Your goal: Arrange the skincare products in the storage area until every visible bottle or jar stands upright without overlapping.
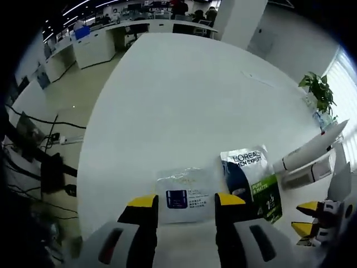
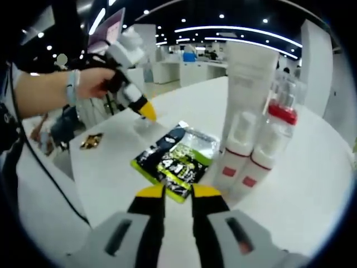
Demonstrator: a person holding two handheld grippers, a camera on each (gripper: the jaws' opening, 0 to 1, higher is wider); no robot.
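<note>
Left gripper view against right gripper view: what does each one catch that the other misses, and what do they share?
Left gripper view alone: the potted plant at the table's far edge and the cables on the floor. Right gripper view alone: the small bottles with red bands, the red-capped clear bottle, a small dark packet, and the person's hand holding the left gripper. Both: the white table, the L'Oreal Men Expert sachet, the clear sachet and the tall white tube.
</note>
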